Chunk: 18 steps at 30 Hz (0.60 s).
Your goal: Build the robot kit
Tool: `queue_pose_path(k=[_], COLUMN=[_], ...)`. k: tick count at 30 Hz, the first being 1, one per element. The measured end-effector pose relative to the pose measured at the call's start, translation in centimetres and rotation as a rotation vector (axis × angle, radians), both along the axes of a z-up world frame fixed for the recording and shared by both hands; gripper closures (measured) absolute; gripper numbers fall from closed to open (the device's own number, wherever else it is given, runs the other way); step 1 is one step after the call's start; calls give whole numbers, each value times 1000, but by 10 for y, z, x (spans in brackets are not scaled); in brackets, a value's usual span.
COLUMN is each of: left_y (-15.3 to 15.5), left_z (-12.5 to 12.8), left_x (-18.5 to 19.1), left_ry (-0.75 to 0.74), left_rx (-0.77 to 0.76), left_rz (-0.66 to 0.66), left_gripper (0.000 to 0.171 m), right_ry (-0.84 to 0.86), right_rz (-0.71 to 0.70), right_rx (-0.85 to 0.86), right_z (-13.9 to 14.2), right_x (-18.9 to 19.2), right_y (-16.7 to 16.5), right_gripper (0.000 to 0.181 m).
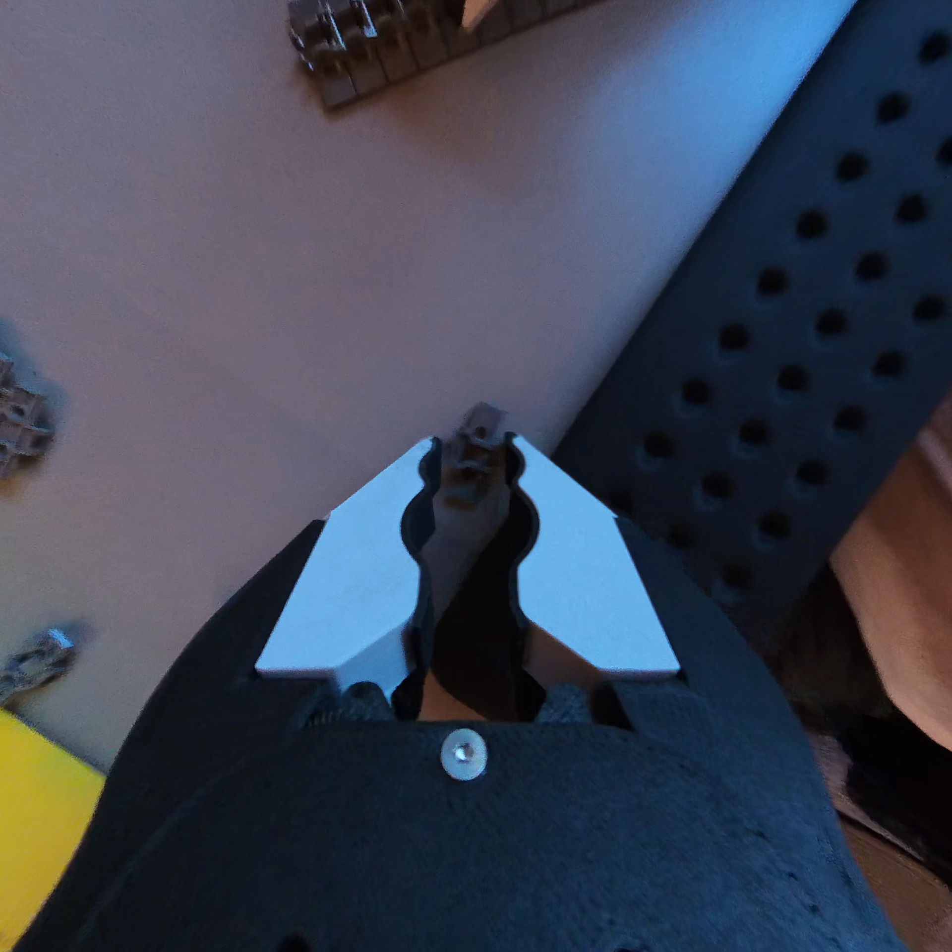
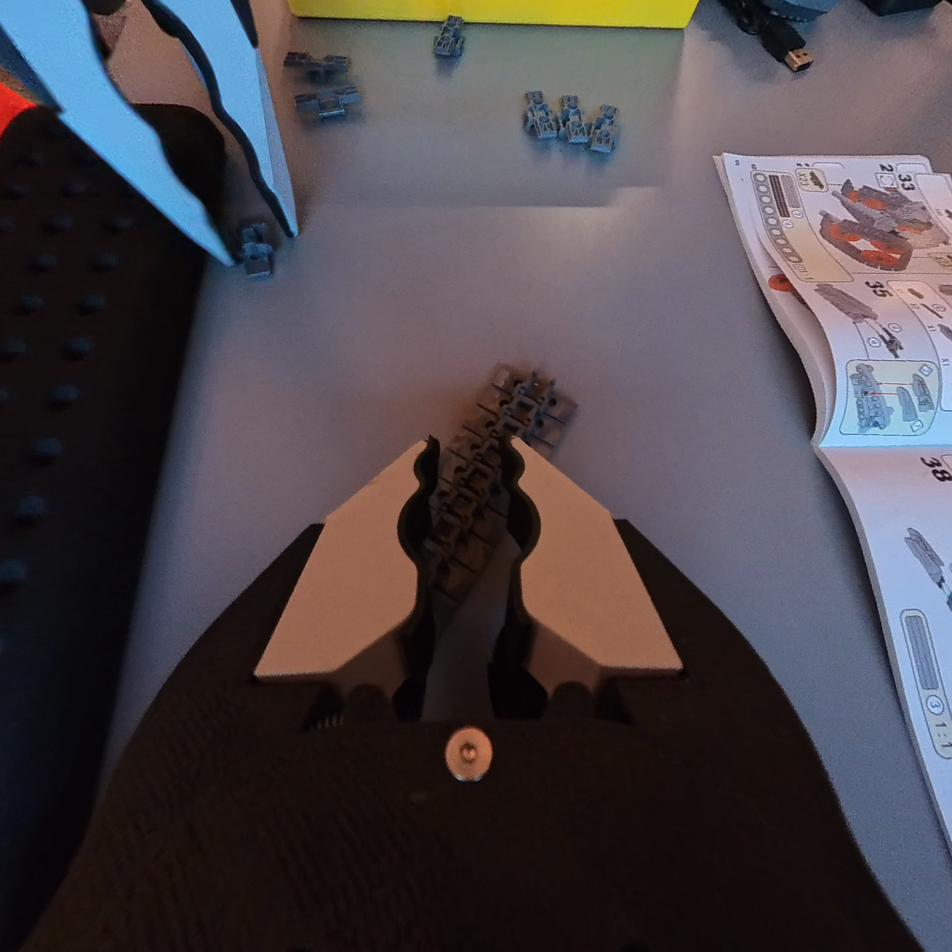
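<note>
left tongs are pinching a grey link at the tips. right tongs are gripping a track strip, jaws nearly closed, booklet lying rightward.

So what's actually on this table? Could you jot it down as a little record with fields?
Left gripper: shut on a single grey track link
Right gripper: shut on a grey track chain that lies on the table
Loose links: small groups on the grey table, far side
Booklet: open, right of the right gripper
Black studded board: left edge
Yellow box: far edge
</note>
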State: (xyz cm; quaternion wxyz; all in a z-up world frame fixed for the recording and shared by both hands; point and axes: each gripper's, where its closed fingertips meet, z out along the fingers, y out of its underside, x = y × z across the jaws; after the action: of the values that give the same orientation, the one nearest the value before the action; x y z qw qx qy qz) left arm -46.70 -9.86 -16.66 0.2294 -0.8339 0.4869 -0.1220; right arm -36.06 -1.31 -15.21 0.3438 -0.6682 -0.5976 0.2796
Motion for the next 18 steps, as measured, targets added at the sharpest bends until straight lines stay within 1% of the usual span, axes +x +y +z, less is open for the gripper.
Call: queue_pose_path(k=[2,5,8,9,10,13,15,16,18], left_y=[2,3,6,6,5,-3,-10,-13,-15], left_z=[0,0,14,23,32,55,64,67,70], left_x=[-2,-3,7,15,23,50,66,72,83], left_ry=[34,62,50,38,28,14,17,16,26], left_rx=[31,47,103,132,167,257,295,301,324], left_rz=[-18,-24,-53,-75,-107,-244,-336,-374,-432], left_gripper=[156,156,157,156,156,157,156,157,156], right_ry=[3,18,76,122,181,322,364,347,313], right_rz=[0,8,28,45,66,113,139,150,179], right_rx=[2,-17,-76,-135,-236,-660,-864,-916,-930], right_z=[1,2,13,21,31,58,68,67,61], right_x=[1,0,-7,-12,-17,-28,-28,-28,-26], right_y=[1,-1,-11,-19,-31,-61,-72,-75,-81], right_gripper=[159,159,159,158,156,152,151,151,154])
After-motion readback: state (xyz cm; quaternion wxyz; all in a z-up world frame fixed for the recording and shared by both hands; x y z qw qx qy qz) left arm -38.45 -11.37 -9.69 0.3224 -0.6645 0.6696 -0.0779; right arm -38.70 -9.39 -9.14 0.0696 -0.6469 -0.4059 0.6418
